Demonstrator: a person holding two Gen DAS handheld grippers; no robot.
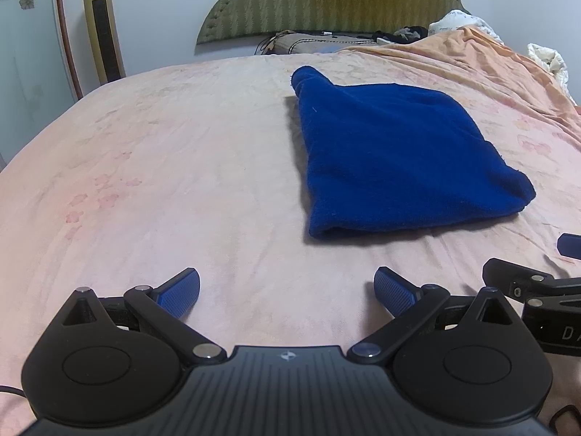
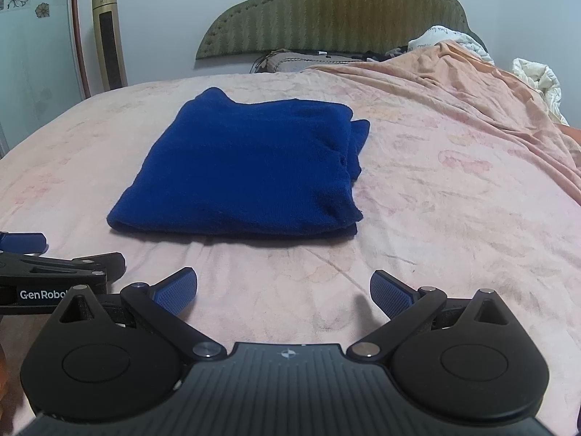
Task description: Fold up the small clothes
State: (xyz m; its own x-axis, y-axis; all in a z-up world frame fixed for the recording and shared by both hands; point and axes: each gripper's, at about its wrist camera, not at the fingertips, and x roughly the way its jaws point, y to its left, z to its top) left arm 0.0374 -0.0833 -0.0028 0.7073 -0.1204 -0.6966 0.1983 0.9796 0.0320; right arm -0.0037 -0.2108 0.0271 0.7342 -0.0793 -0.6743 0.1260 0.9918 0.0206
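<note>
The left gripper (image 1: 287, 292), black with blue ribbed finger pads, has its two fingers spread wide apart with nothing between them; it hovers over the pale pink, faintly flowered bedsheet (image 1: 163, 181), on the near side of the folded garment. The right gripper (image 2: 283, 292), of the same black and blue build, is likewise spread wide and empty, also on the near side of the garment. The two tools sit just beside each other: the right one shows at the right edge of the left wrist view, and the left one at the left edge of the right wrist view, neither touching the garment.

The deep blue knitted garment (image 2: 247, 167), folded into a thick, roughly square stack, lies flat on the sheet just beyond both grippers. Its layered edges show along its right side, and one rounded corner pokes out at its far left end (image 1: 308, 78).

Beyond the garment, a rumpled peach blanket (image 2: 454, 83) is heaped to the far right, with white bedding (image 2: 537, 76) past it. Behind the garment stands an olive green padded headboard (image 2: 345, 11) with a scalloped outline, against a pale wall. To the far left of the garment rises a tall gold tower fan (image 2: 109, 36).
</note>
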